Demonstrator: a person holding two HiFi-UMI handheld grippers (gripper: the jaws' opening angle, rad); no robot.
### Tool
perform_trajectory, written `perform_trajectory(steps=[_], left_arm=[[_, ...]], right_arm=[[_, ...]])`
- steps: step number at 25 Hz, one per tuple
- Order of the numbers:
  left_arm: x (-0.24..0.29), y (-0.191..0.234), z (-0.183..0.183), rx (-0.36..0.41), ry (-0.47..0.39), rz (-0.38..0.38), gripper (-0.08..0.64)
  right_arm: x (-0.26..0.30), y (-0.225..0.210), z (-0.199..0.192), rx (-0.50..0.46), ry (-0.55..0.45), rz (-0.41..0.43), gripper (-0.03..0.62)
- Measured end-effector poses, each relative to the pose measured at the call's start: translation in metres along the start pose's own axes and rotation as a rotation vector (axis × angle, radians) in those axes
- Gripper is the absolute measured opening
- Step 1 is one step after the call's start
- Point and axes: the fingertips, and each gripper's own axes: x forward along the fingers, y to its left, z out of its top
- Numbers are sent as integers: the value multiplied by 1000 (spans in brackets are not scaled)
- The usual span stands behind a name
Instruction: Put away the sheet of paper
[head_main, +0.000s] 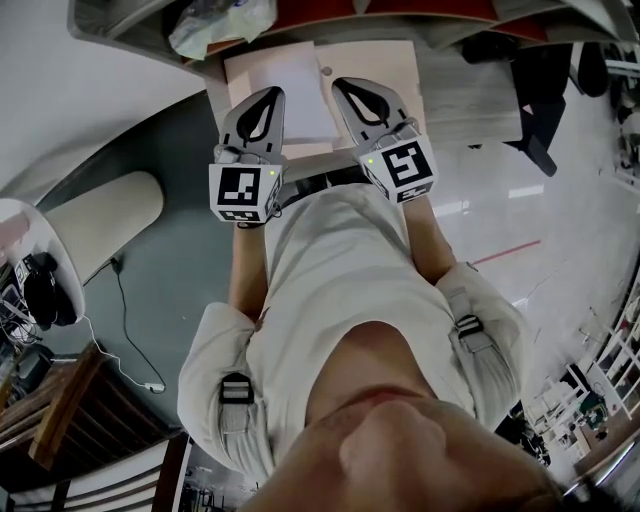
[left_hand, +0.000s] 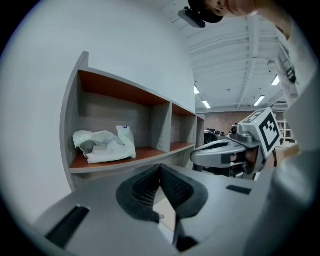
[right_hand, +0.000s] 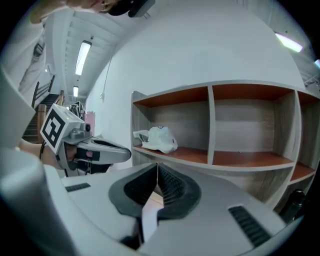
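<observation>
The white sheet of paper (head_main: 285, 88) lies on a light wooden table (head_main: 400, 70) below a shelf unit. My left gripper (head_main: 268, 95) is over the sheet's near left part, its jaws shut with nothing seen pinched between them in the left gripper view (left_hand: 160, 167). My right gripper (head_main: 340, 85) sits at the sheet's right edge. Its jaws are closed together (right_hand: 157, 166), and a white strip of the paper (right_hand: 148, 217) runs up between them.
A grey shelf unit with red-brown boards (right_hand: 235, 159) stands behind the table. A crumpled white plastic bag (right_hand: 157, 139) lies in its left compartment (left_hand: 105, 145). The other compartments hold nothing visible. A small hole (head_main: 327, 70) marks the tabletop beside the paper.
</observation>
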Motion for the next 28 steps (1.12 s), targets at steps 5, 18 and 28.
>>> perform_trajectory(steps=[5,18,28], left_arm=[[-5,4,14,7,-34,16,21],[-12,5,16,-6,-39,41,21],[-8,2,12,-10,-29,41,21]], right_arm=[[-1,2,12,-3,-16,14,20],[0,7,20,-13,-28,45,20],[-1,2,13,20,-21,53,20]])
